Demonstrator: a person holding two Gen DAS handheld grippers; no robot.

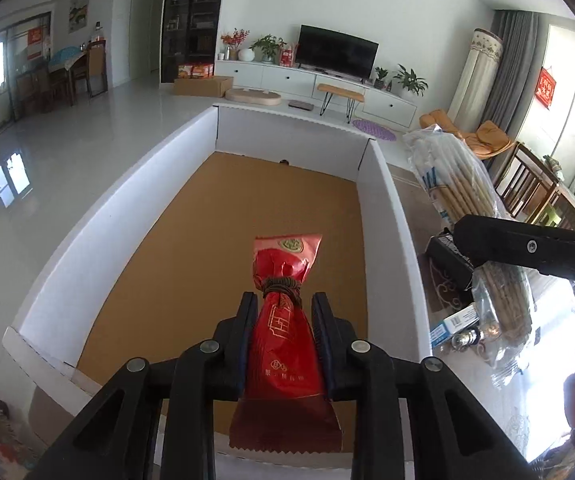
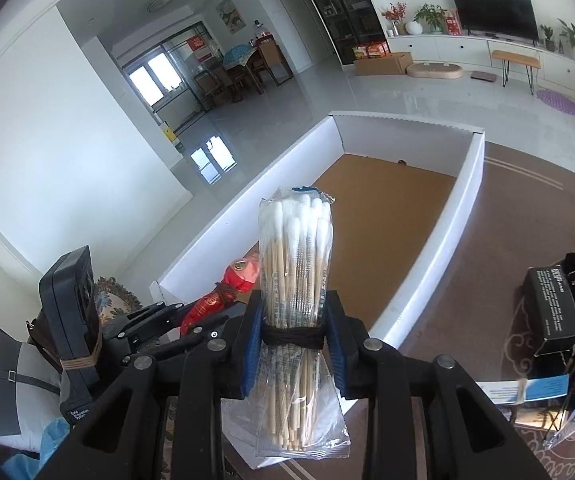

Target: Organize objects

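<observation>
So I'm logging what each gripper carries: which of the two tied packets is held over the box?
The red packet in the left gripper, above the white box. The cotton swab bundle in the right gripper sits outside it.

Across the glossy pale floor [image 1: 87,152], a dark television [image 1: 336,53] on a long white cabinet [image 1: 311,80], potted plants [image 1: 409,80] alongside; nearer, a small wooden bench [image 1: 340,94]; far left, a dining table with chairs [image 2: 247,66].
</observation>
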